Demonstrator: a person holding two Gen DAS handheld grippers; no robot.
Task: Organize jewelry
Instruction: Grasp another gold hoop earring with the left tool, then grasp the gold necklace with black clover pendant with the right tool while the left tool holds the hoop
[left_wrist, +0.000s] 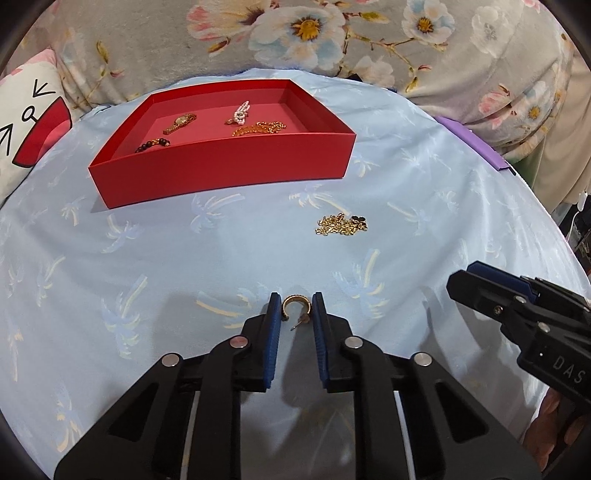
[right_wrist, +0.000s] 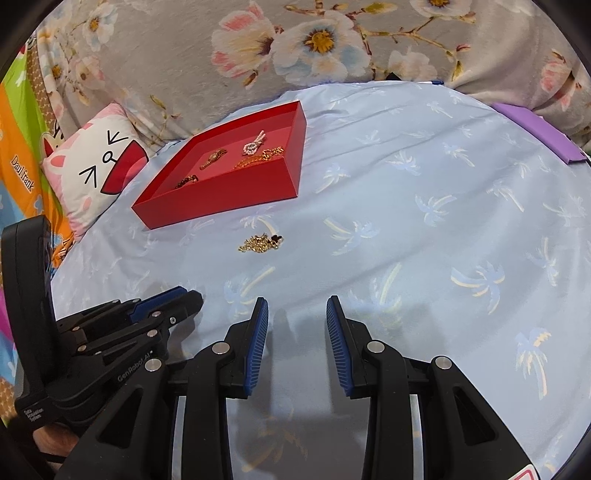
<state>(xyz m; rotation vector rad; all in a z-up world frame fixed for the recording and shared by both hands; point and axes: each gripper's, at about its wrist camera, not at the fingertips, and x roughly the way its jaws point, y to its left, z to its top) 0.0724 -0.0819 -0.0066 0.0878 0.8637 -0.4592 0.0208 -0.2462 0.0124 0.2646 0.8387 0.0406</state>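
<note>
Four pieces already lie in the red tray (left_wrist: 221, 173); a chain (left_wrist: 341, 224) waits mid-frame on the bed, the left gripper (left_wrist: 296, 314) has its jaws narrow around an earring (left_wrist: 292, 308), and the right gripper (right_wrist: 297, 325) has its jaws apart and empty.

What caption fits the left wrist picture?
Left gripper fingers close on a gold earring, red box waiting.

Setting: a home, most likely a bedroom. Evidence: pale blue palm-print sheet (right_wrist: 424, 206) spread flat; grey floral blanket (right_wrist: 332, 40) bunched behind it; cartoon-face cushion (right_wrist: 96, 166) at its left edge; red tray (left_wrist: 229, 166) of jewelry resting on the sheet.
</note>
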